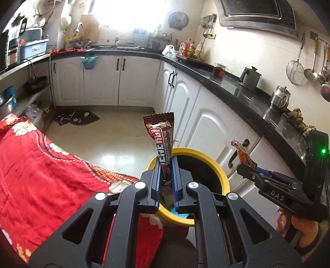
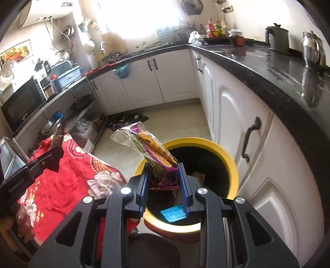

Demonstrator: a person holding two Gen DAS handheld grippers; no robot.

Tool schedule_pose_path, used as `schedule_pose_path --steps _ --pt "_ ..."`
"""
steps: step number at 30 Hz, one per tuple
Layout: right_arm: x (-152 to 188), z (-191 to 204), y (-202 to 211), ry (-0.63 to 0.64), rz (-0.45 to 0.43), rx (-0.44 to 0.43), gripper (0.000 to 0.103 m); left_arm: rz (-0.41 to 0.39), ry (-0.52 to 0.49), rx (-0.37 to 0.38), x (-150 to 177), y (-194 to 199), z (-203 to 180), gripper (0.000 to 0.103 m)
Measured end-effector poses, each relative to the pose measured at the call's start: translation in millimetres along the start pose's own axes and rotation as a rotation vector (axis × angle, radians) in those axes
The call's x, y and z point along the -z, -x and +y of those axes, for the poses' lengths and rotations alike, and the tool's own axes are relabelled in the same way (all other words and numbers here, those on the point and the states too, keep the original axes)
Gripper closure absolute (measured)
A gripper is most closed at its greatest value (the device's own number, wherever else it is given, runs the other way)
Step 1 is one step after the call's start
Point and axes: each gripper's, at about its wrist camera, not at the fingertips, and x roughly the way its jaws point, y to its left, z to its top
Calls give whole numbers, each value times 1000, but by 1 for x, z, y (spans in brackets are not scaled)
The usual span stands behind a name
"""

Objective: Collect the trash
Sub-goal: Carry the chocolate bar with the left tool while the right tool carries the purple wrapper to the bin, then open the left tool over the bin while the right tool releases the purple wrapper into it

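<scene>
Bin mouth (image 2: 206,142) open; cabinet (image 2: 237,115) close right, prob.

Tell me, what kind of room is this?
A home kitchen, most likely: a black countertop runs over white cabinets, a range hood hangs above, and a microwave sits on a shelf.
</scene>
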Motion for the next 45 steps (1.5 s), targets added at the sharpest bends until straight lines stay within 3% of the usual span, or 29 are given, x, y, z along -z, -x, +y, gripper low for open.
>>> schedule_pose_path --steps 20,45 --pt "13 -22 -15 -46 13 81 77 54 -44 19 7 -48 -16 98" --pt "32 -33 -93 -40 199 75 75 231 -50 54 34 -122 -15 96"
